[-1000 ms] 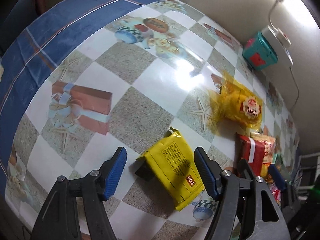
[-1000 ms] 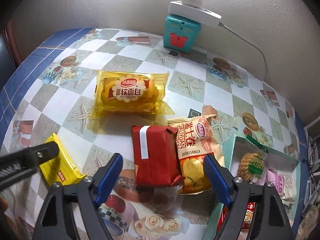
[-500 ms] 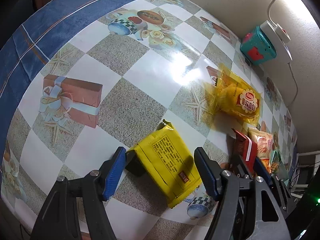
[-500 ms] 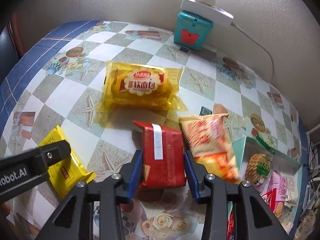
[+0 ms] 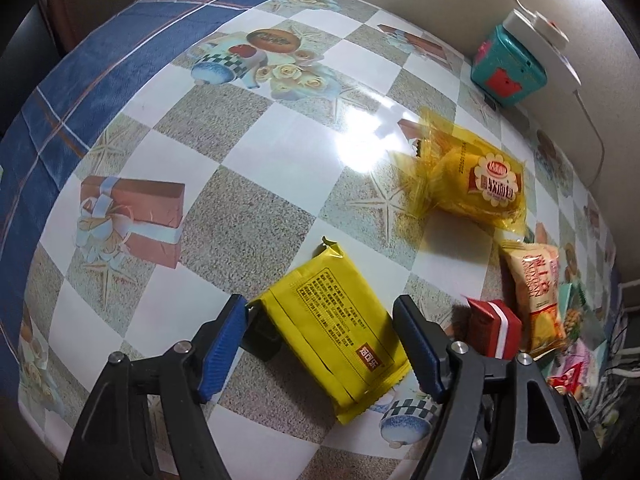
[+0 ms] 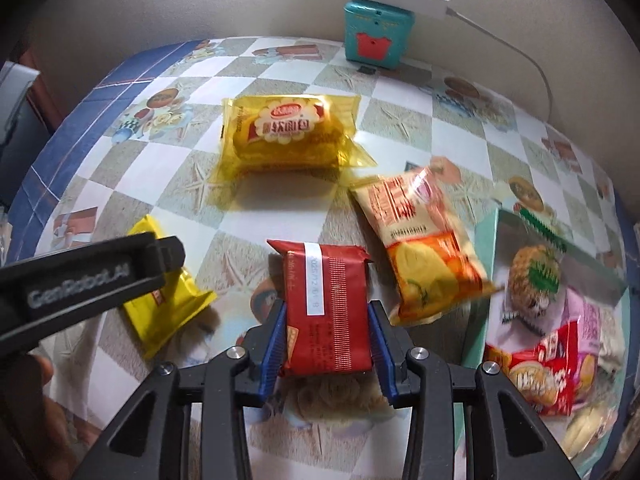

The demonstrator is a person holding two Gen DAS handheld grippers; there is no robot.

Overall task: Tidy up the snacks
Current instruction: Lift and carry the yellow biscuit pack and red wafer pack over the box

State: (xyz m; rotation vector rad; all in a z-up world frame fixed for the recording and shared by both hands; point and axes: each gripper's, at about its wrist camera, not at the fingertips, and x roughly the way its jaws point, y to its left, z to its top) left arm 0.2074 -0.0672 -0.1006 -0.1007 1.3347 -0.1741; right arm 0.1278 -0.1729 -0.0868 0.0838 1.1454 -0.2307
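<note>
Red packet [image 6: 326, 308] clamped between right jaws, yellow packet [image 5: 334, 326] between opening left jaws.

Checkered tablecloth [image 5: 256, 184] against textured beige wall [image 6: 200, 0]

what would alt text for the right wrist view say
The right claw is shut on a red snack packet above a checkered tablecloth. A yellow bread pack, an orange chip bag and a yellow packet lie around it, with a teal box of snacks at right.
</note>
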